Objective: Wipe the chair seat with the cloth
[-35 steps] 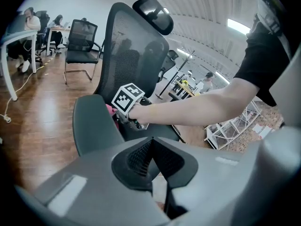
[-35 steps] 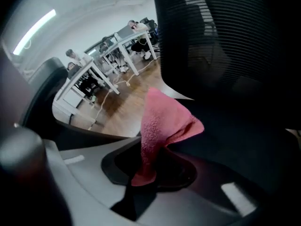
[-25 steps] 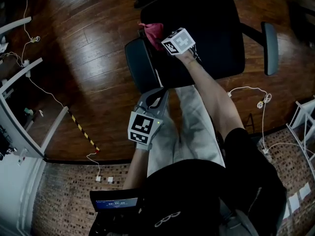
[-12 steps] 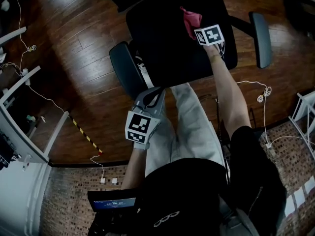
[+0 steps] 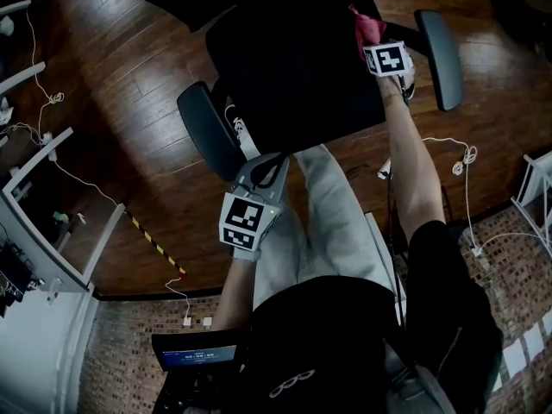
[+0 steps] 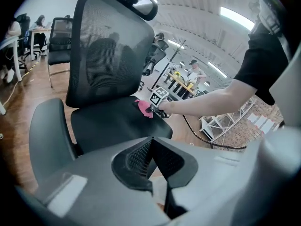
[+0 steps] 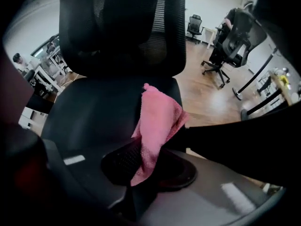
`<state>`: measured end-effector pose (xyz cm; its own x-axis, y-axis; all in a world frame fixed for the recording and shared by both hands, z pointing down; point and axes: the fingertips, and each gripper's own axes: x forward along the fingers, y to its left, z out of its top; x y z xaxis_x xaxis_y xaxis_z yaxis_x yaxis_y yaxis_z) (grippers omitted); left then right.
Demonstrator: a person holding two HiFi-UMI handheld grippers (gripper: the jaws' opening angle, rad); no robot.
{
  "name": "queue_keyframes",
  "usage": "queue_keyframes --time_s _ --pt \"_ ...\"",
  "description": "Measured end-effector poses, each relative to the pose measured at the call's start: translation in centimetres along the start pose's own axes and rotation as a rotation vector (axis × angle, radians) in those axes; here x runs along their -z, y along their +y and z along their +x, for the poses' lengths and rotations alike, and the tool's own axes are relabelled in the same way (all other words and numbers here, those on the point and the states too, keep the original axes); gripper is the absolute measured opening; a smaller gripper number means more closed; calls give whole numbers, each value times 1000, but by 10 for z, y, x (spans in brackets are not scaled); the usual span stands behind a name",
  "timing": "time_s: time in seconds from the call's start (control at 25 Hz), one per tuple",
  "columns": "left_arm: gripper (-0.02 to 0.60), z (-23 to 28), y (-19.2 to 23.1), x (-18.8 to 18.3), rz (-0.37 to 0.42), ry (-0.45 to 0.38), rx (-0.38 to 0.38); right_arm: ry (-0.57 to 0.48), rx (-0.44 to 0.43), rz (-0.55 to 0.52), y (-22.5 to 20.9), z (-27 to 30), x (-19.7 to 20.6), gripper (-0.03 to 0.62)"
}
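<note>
A black office chair with a wide seat (image 5: 293, 67) stands on the wood floor, its mesh back (image 6: 103, 60) facing me in the left gripper view. My right gripper (image 5: 373, 34) is shut on a pink cloth (image 7: 157, 126) and holds it down on the seat's right side, close to the right armrest (image 5: 438, 46). The cloth (image 5: 366, 24) pokes out beyond the marker cube. My left gripper (image 5: 266, 171) hangs low in front of the seat's near edge, shut with nothing in it, and its jaws meet in the left gripper view (image 6: 151, 142).
The left armrest (image 5: 205, 129) juts toward me beside the left gripper. White cables (image 5: 461, 158) lie on the floor at the right, and a striped tape strip (image 5: 155, 244) at the left. White desk frames (image 5: 34, 179) line the left edge. Other chairs (image 7: 225, 41) stand behind.
My right gripper has swept the pink cloth across the seat from its left side to its right side. The left gripper has stayed where it was.
</note>
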<state>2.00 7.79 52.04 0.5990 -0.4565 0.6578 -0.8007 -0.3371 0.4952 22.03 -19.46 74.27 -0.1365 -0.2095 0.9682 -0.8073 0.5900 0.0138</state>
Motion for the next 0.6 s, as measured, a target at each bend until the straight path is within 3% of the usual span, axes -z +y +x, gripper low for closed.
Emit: queue_keyframes --time_s 0.36,0.6 --pt "-9 -2 -16 -12 -6 -45 -43 10 242 -60 -51 -34 22 72" --pt "-9 1 -35 -12 32 -52 -11 28 160 -146 -15 -18 34 72"
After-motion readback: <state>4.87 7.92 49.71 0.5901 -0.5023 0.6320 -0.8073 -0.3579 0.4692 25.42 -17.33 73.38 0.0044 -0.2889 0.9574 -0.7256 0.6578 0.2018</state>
